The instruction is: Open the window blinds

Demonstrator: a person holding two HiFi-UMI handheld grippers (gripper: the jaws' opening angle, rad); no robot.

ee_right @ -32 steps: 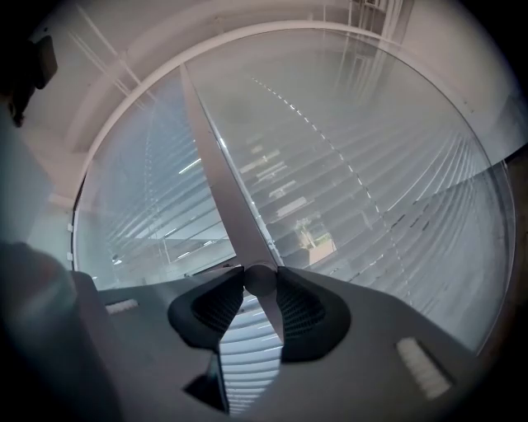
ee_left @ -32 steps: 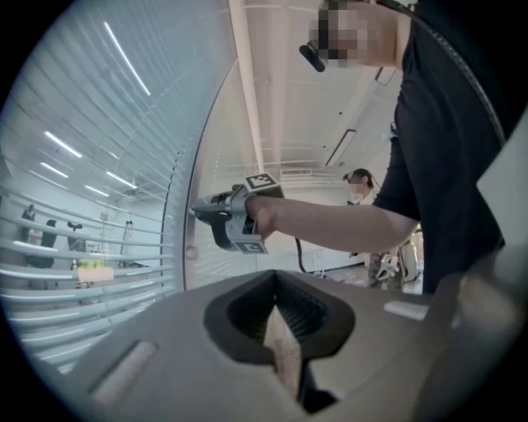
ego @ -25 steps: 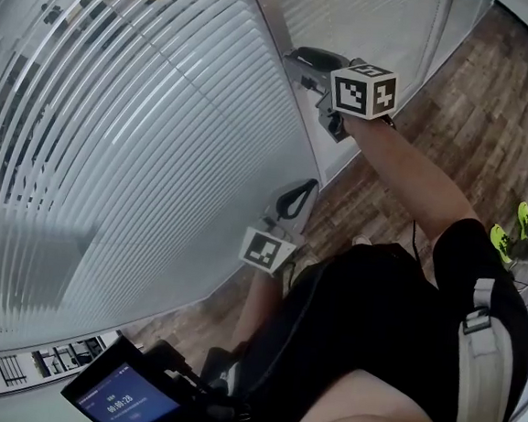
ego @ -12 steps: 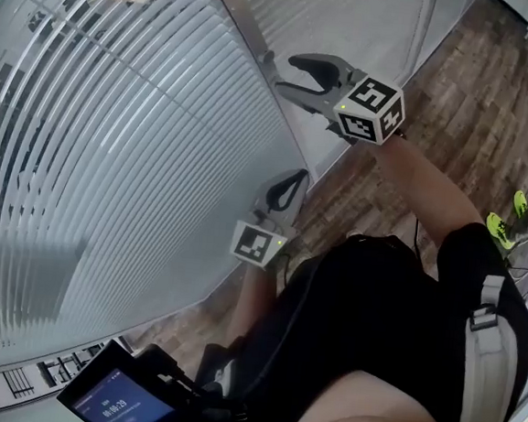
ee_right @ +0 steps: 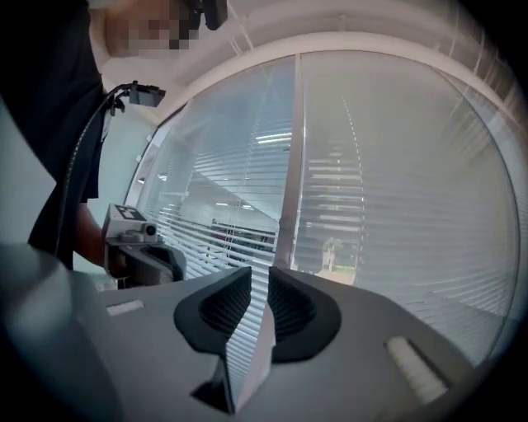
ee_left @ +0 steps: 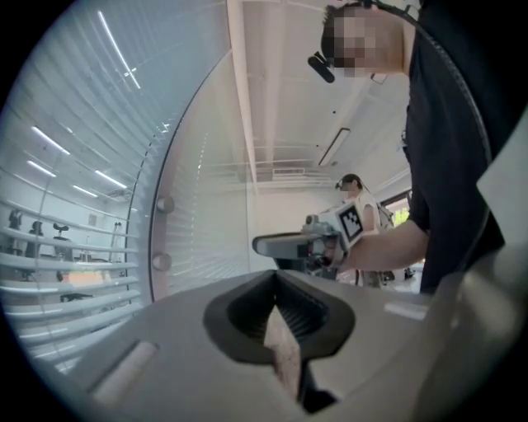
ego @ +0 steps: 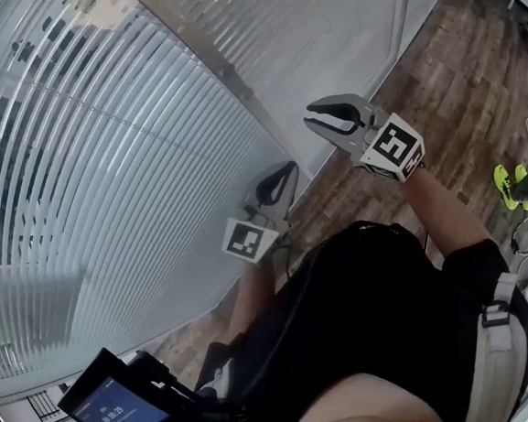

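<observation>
White slatted blinds (ego: 93,172) hang behind a glass wall and fill the left of the head view. They also show ahead in the right gripper view (ee_right: 388,189) and at the left of the left gripper view (ee_left: 66,239). My right gripper (ego: 320,118) hovers level near the wall's metal post (ego: 230,74), touching nothing. Its jaws (ee_right: 260,276) are closing, with a narrow gap and nothing between them. My left gripper (ego: 276,181) sits lower, close to the glass, with its tips (ee_left: 276,284) together and empty. Each gripper sees the other (ee_left: 276,245) (ee_right: 153,257).
Wood floor (ego: 459,76) runs along the foot of the glass wall. A handheld device with a lit screen (ego: 114,404) hangs at the bottom left. Green shoes (ego: 505,181) and cables lie at the right. Two round fittings (ee_left: 163,206) sit on the glass panel's edge.
My right gripper has come down and away from the upper blinds and rolled. Its jaws spread wide, then narrowed. The left gripper has shifted a little along the glass, still shut.
</observation>
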